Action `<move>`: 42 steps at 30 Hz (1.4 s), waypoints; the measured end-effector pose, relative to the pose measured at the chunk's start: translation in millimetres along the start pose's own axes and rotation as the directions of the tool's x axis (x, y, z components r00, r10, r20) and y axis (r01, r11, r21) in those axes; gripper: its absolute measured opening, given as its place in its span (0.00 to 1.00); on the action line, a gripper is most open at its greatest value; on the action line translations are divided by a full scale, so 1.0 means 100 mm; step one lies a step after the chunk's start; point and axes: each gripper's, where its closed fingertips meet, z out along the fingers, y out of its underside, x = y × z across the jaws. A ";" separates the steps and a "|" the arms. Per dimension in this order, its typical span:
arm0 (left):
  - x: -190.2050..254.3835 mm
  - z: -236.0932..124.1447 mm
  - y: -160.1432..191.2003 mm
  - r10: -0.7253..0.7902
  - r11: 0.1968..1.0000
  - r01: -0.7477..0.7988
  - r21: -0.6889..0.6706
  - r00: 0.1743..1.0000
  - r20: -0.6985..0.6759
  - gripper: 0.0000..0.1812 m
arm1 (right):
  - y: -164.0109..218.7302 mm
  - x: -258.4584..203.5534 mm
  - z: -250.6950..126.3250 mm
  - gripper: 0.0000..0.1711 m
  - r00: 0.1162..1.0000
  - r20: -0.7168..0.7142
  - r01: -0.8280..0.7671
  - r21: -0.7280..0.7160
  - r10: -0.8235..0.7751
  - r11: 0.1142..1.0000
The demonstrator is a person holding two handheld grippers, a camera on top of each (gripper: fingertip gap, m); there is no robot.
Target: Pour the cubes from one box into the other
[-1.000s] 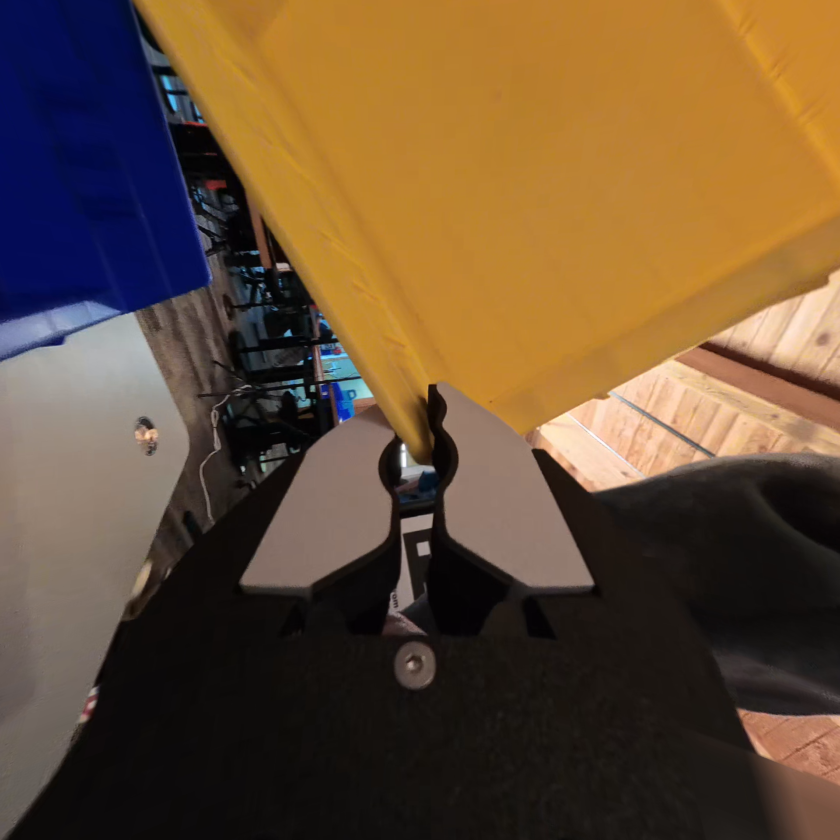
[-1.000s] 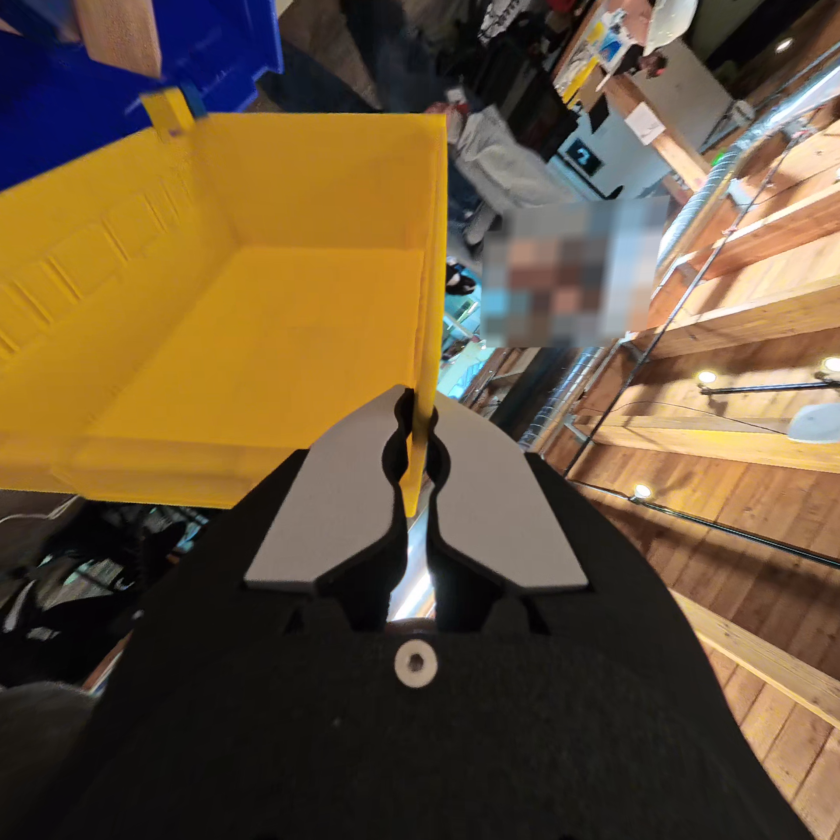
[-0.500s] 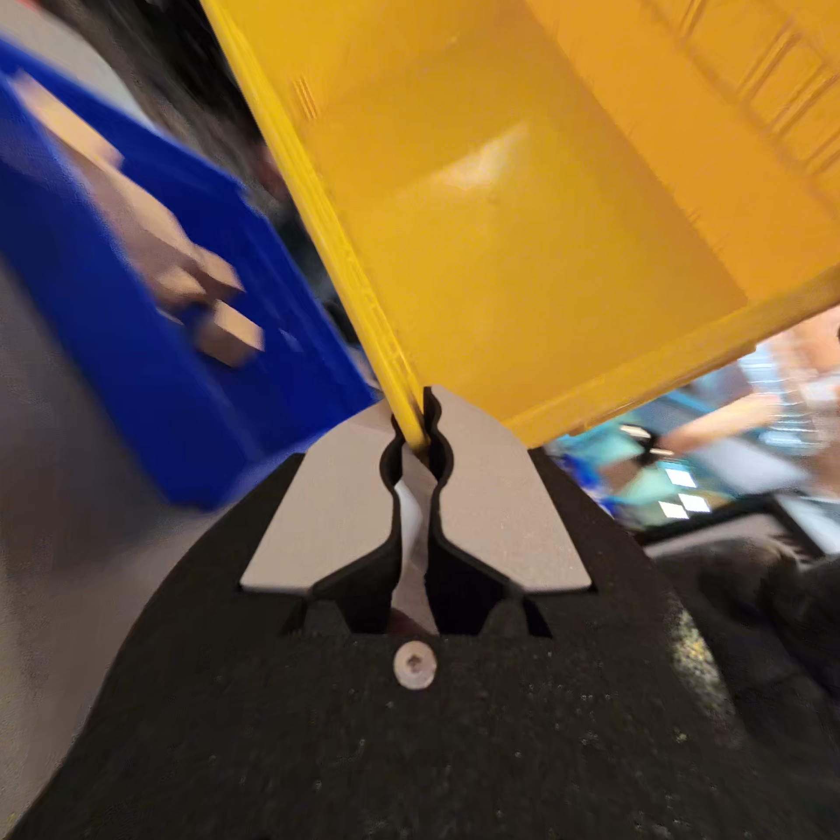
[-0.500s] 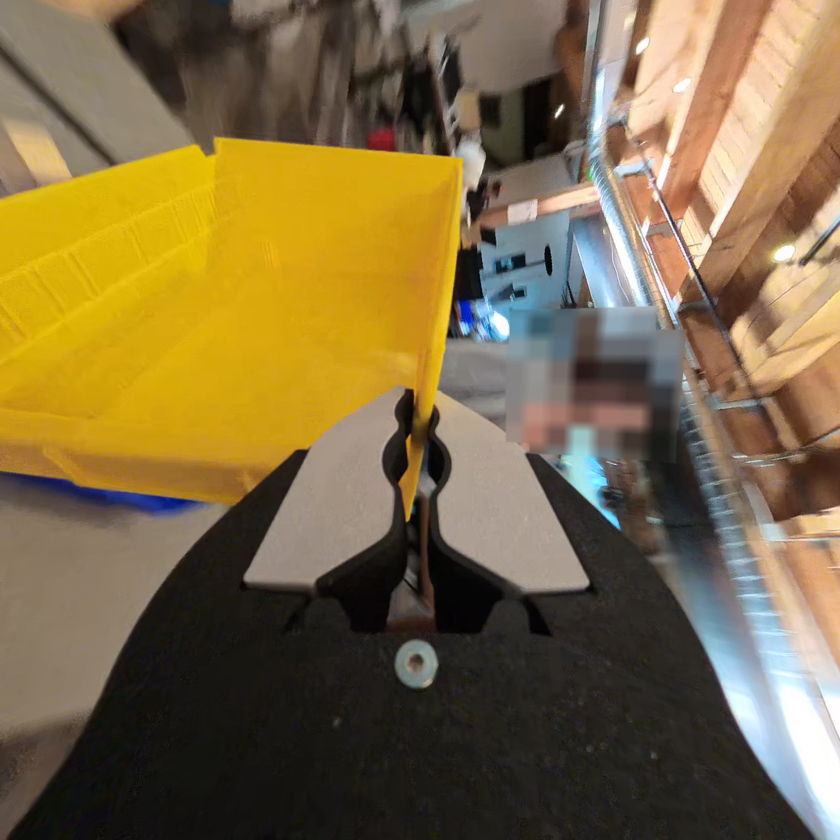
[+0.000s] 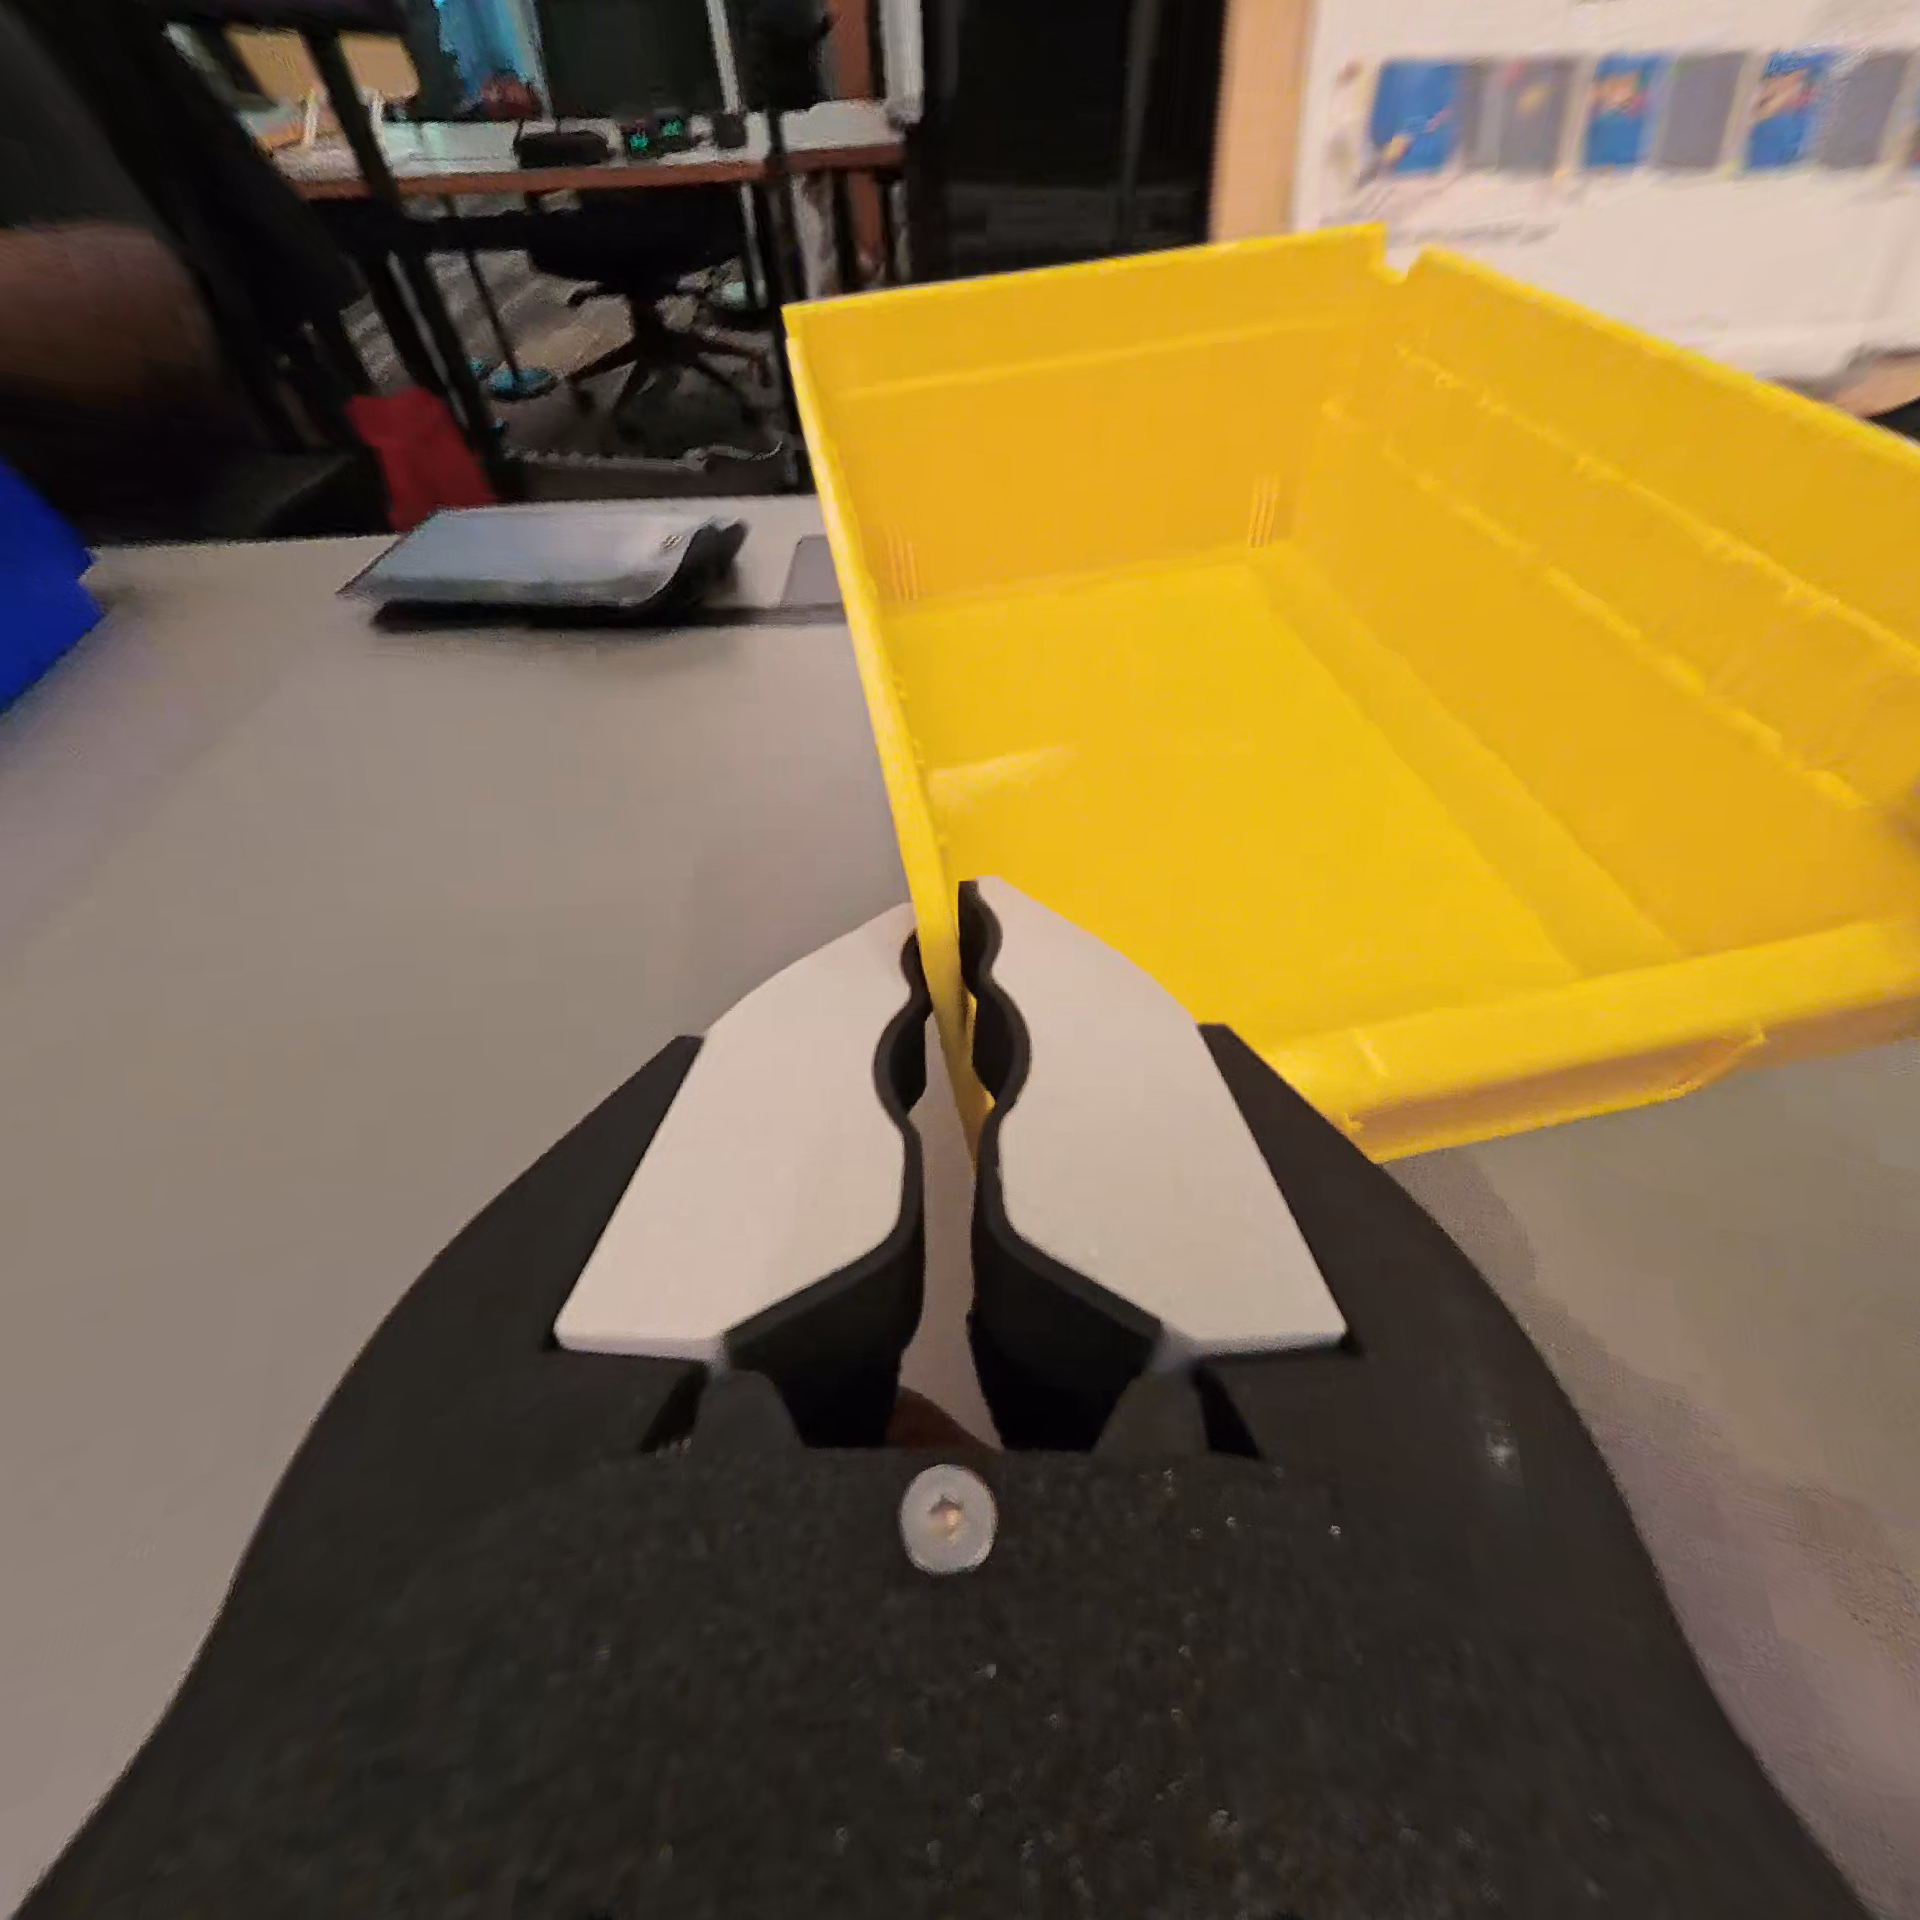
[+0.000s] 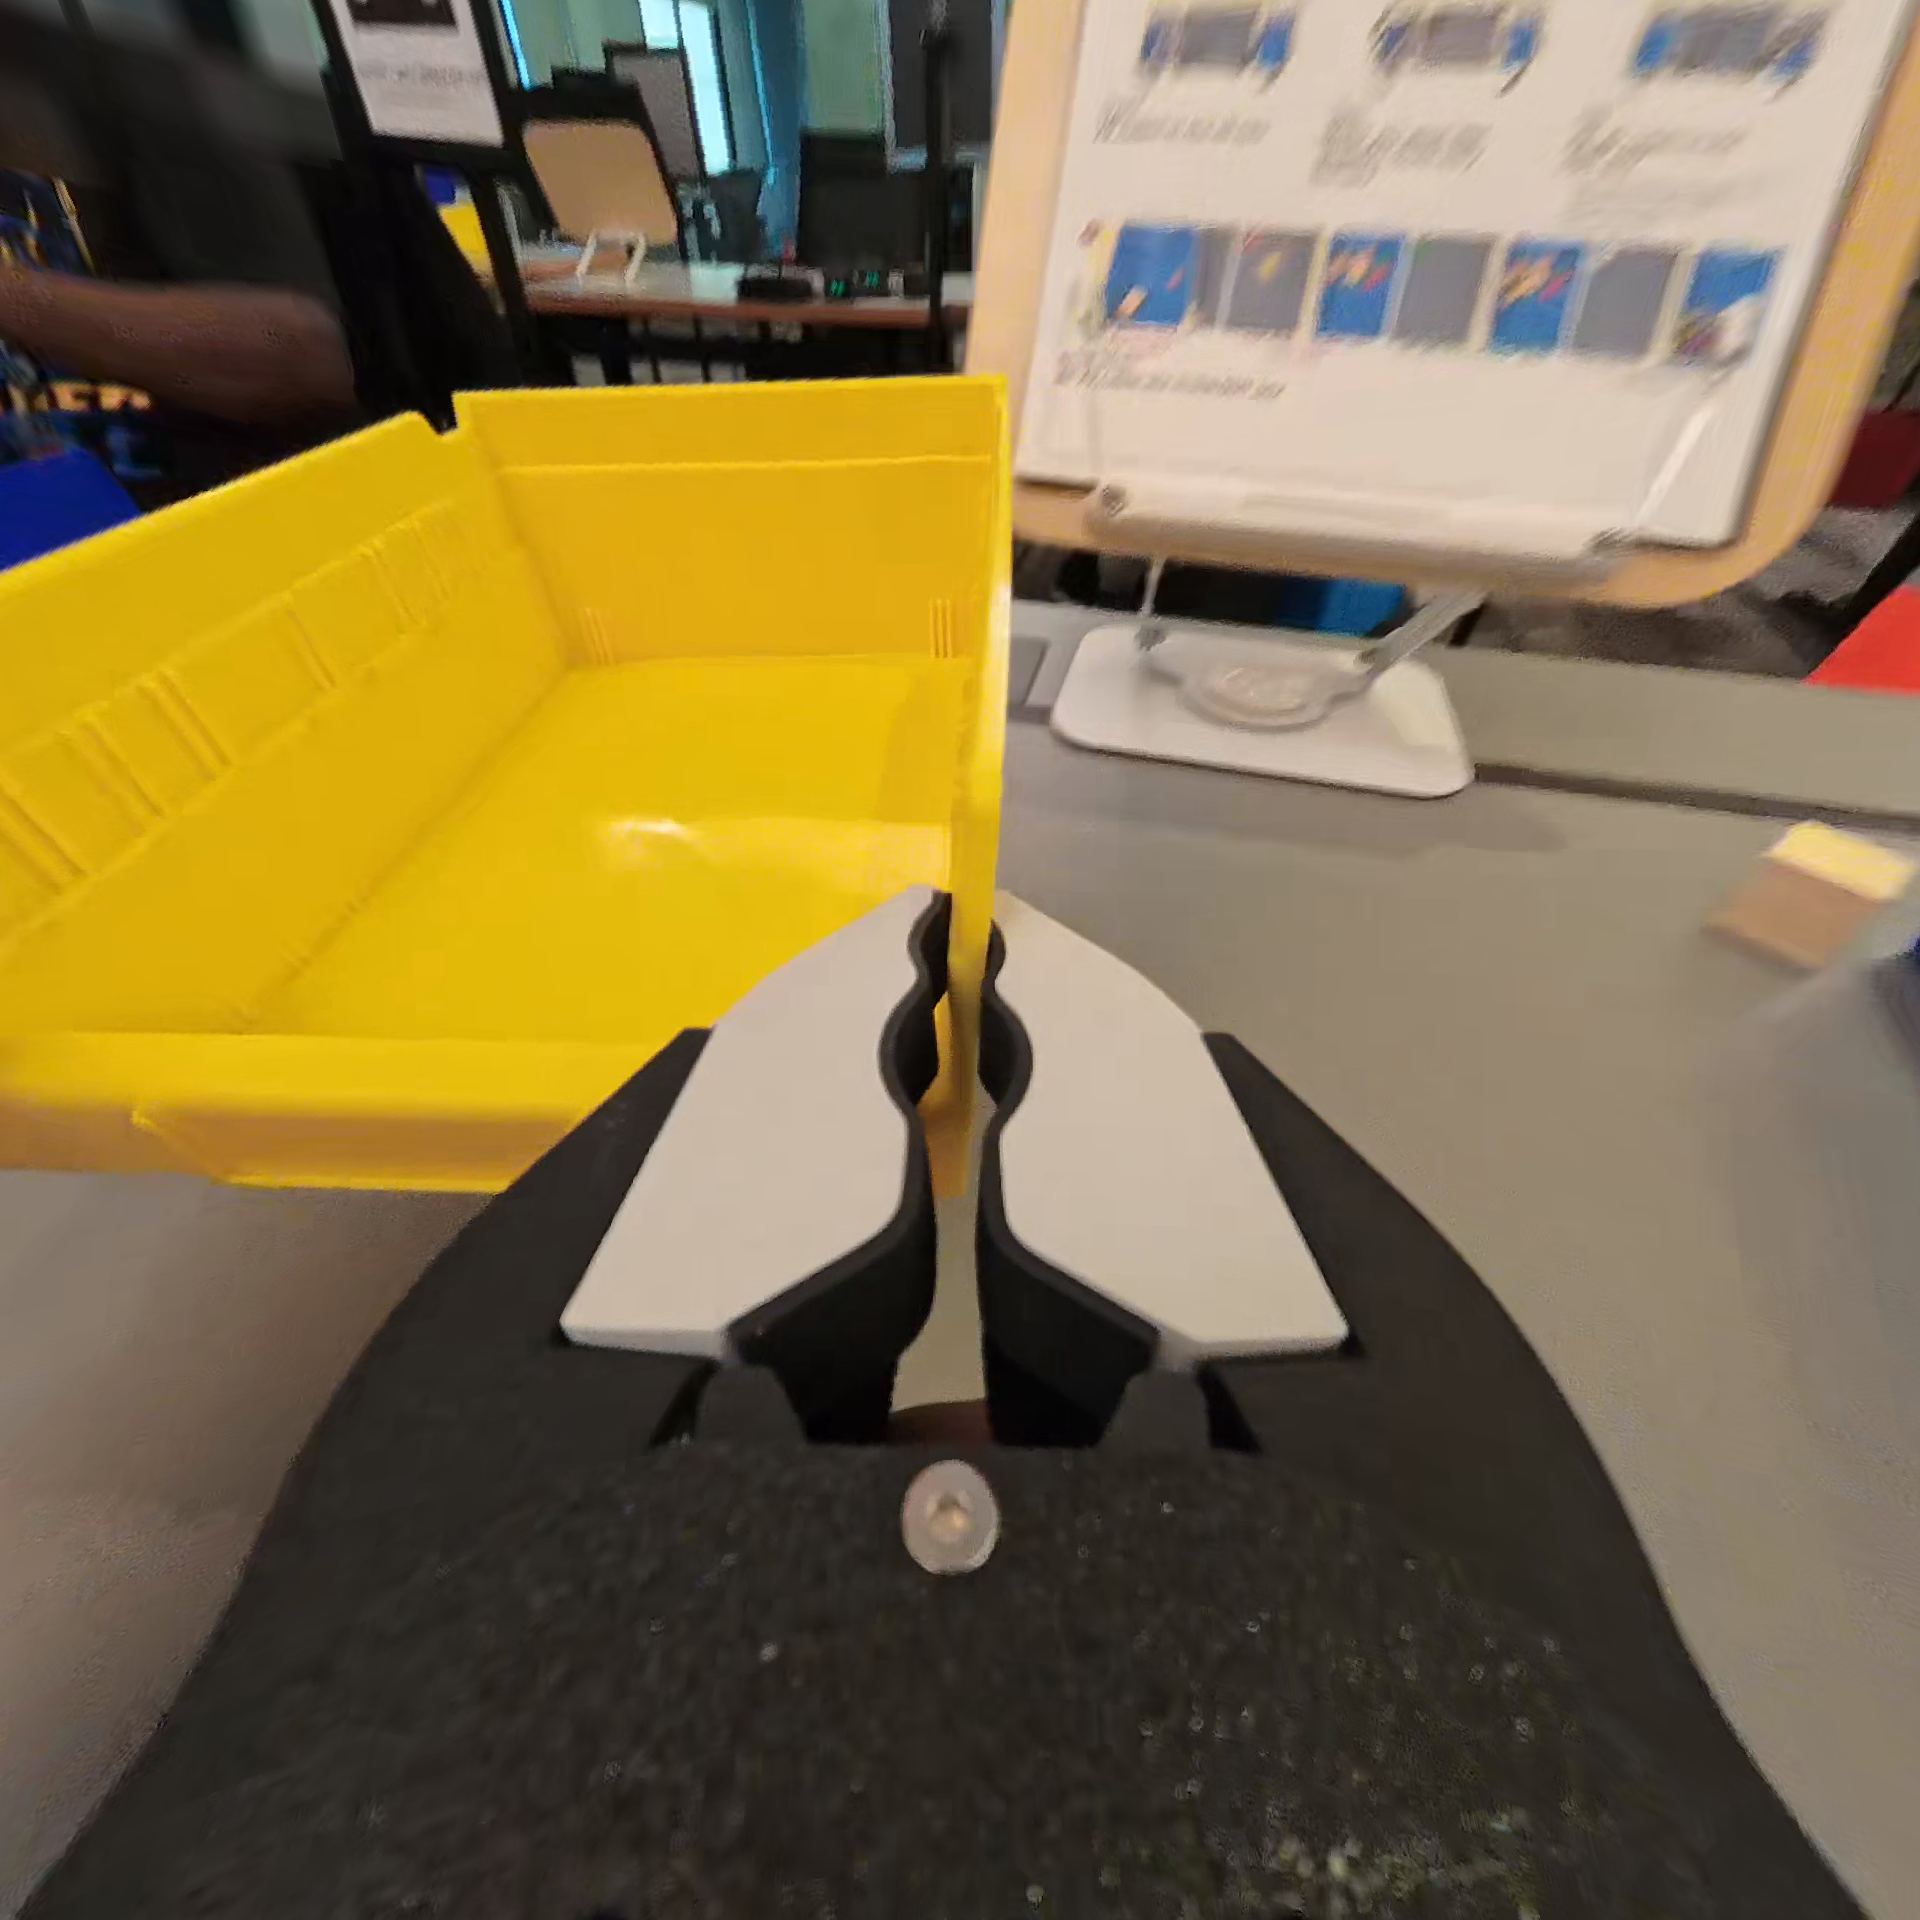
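Yellow box (image 5: 1299, 748) upright, open side up, held at both ends above or on the grey bench (image 5: 364, 831) — contact with the surface cannot be told. Interior bare, no cubes visible in it.

Left gripper (image 5: 940, 925): jaws nearly closed, clamped on the thin left end wall of the yellow box near its front corner; wall edge runs down between the two fingers.

Right gripper (image 6: 966, 914): same narrow gap, clenched on the opposite end wall near the front corner.

Left wrist view only: sliver of the blue box (image 5: 36, 603) at the bench's left edge, contents not visible; dark flat pouch (image 5: 551, 571) toward the far edge of the bench.

Right wrist view only: one wooden cube (image 6: 1808, 899) lying on the bench to the right, well apart from the yellow box; tablet-like board (image 6: 1455, 270) on a white stand (image 6: 1268, 707) at the far edge — a person's arm (image 6: 187, 343) beyond the bench at left. Background blurred.
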 end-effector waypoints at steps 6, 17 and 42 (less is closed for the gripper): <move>-0.48 0.36 0.29 -0.074 0.993 0.074 -0.091 0.997 0.010 0.01 | 0.33 -0.42 0.31 0.02 1.000 0.016 0.018 -0.094 -0.017 0.995; -0.71 0.40 0.55 -0.134 0.970 0.136 -0.203 0.991 0.020 0.16 | 0.68 -0.72 0.20 0.09 0.929 0.328 -0.050 -0.342 0.169 0.938; 1.01 -0.46 0.84 -0.216 0.973 0.192 -0.127 0.950 -0.224 0.22 | 0.05 3.02 -0.82 0.25 0.922 0.294 0.358 -0.399 -0.252 0.844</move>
